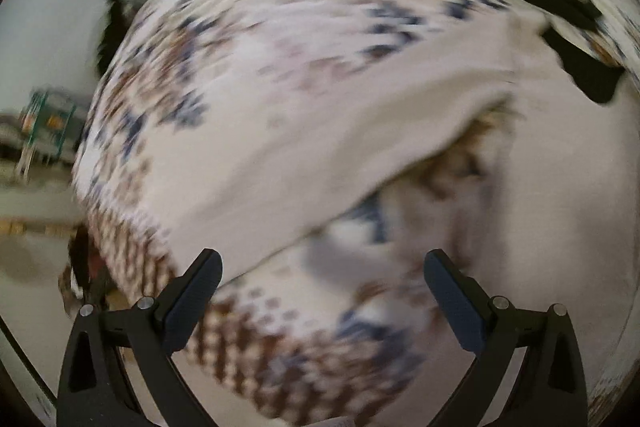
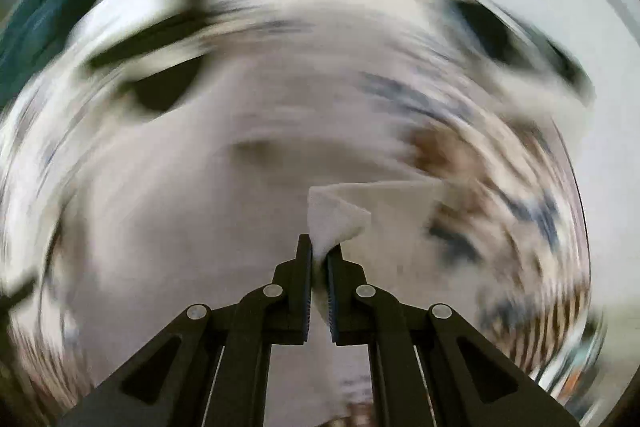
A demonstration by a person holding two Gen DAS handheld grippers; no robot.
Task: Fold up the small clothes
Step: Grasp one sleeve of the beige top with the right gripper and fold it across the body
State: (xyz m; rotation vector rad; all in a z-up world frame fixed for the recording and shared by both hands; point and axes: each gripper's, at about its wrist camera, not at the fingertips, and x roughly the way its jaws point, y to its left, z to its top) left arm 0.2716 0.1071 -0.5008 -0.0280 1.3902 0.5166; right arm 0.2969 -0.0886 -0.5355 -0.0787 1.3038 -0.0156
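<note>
1. Clearly blurred, the cream garment (image 1: 304, 131) lies draped over a patterned cloth (image 1: 168, 75) with brown and navy blotches.
2. Its near edge curls up as a plain, soft fold.
3. The left gripper (image 1: 320, 263) hangs spread wide above it, holding nothing.
4. The right gripper (image 2: 320, 247) pinches a white corner of the garment (image 2: 336, 215).
</note>
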